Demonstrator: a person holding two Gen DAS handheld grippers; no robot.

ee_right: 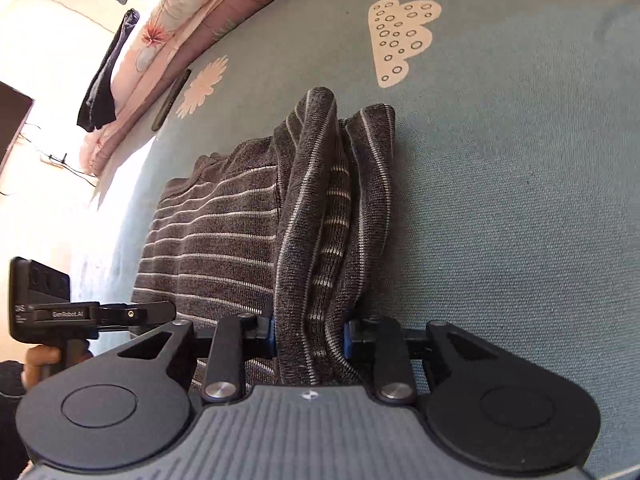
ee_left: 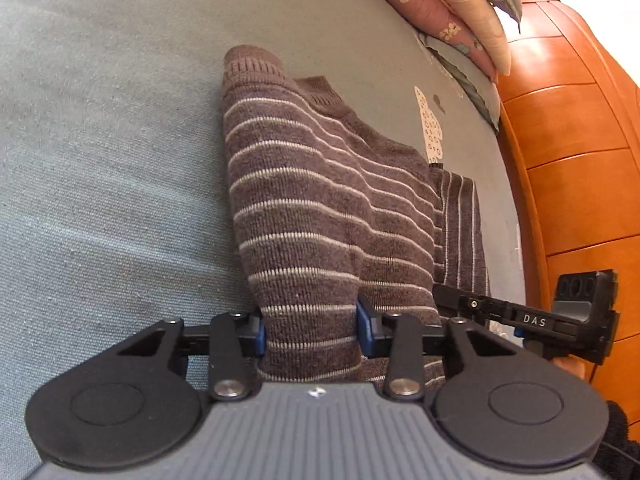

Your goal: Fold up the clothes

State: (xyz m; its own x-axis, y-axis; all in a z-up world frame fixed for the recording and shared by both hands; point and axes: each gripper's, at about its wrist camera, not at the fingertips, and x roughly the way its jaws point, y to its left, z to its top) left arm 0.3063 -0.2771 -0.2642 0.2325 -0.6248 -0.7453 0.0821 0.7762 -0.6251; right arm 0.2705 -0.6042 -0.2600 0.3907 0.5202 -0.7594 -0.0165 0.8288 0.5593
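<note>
Left wrist view first: the left gripper (ee_left: pixel 311 334) has its jaws clamped on a thick bunch of the sweater (ee_left: pixel 320 208), a brown-grey ribbed knit with thin cream stripes. The fabric rises from the blue pads in a tall fold, and its ribbed cuff or hem sits at the far top. The rest of the knit lies flat on the bed (ee_left: pixel 112 140), which is covered in a soft, slightly fuzzy teal sheet with a cream cloud print. A pink floral quilt (ee_left: pixel 432 4) is piled at the far edge, and a glossy orange wooden headboard (ee_left: pixel 572 128) curves along the right. The right gripper (ee_left: pixel 452 300) pokes in from the right, matte black, with "DAS" lettered on it.

Right wrist view: the right gripper (ee_right: pixel 309 338) has its jaws squeezed tight on a gathered, rope-like bundle of the same sweater (ee_right: pixel 320 240), stripes running lengthwise through deep vertical pleats. To the left the knit spreads flat across the bed (ee_right: pixel 520 200), stripes running sideways. The left gripper (ee_right: pixel 168 310) shows at the left edge, a hand (ee_right: pixel 42 358) wrapped around its handle. A dark garment (ee_right: pixel 106 80) hangs in the bright background.
</note>
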